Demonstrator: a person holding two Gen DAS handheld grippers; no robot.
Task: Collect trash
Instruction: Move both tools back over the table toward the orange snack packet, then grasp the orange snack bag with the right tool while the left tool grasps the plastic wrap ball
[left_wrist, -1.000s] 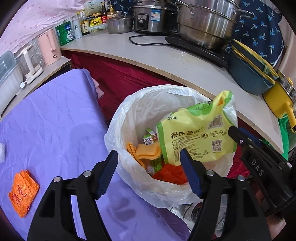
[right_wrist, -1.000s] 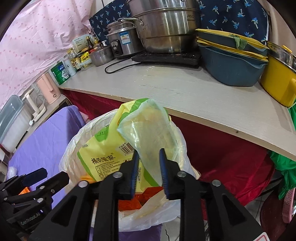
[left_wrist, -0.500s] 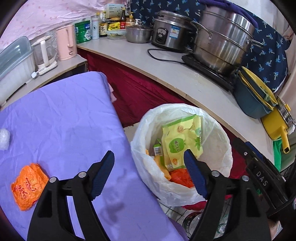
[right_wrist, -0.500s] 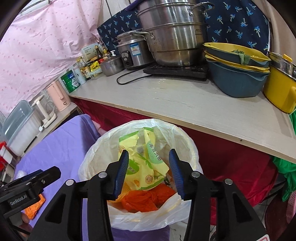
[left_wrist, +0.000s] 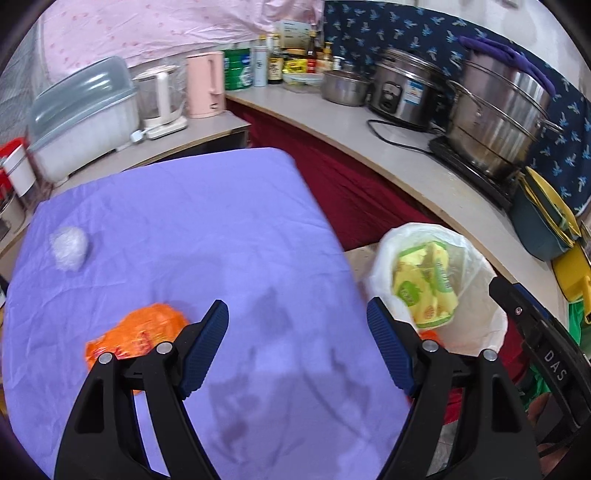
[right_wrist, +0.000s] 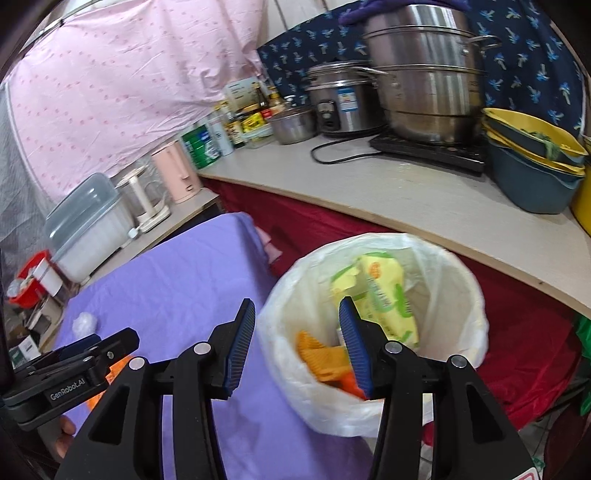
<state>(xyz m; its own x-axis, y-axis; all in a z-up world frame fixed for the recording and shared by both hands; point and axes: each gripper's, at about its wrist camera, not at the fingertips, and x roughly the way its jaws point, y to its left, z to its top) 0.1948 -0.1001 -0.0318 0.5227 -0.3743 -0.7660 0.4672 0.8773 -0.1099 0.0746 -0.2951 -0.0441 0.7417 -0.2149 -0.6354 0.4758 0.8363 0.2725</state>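
A trash bin lined with a white bag (right_wrist: 439, 258) stands beside the purple-covered table (left_wrist: 207, 221). A yellow-green snack bag (right_wrist: 380, 291) lies inside it on orange wrappers (right_wrist: 317, 354); it also shows in the left wrist view (left_wrist: 424, 291). An orange wrapper (left_wrist: 136, 336) lies on the table just left of my left gripper (left_wrist: 297, 347), which is open and empty above the cloth. A white crumpled ball (left_wrist: 69, 248) lies at the far left. My right gripper (right_wrist: 297, 345) is open and empty over the bin's left rim.
A curved counter (right_wrist: 388, 192) behind the bin carries steel pots (right_wrist: 424, 74), a rice cooker (right_wrist: 340, 99), stacked blue and yellow basins (right_wrist: 532, 162), bottles and a pink kettle (left_wrist: 205, 85). A red cloth (right_wrist: 517, 325) hangs below the counter. A lidded plastic box (left_wrist: 81, 114) stands at the left.
My right gripper opened and let the yellow-green bag fall into the bin, then drew back and up. My left gripper swung left from over the bin to over the table.
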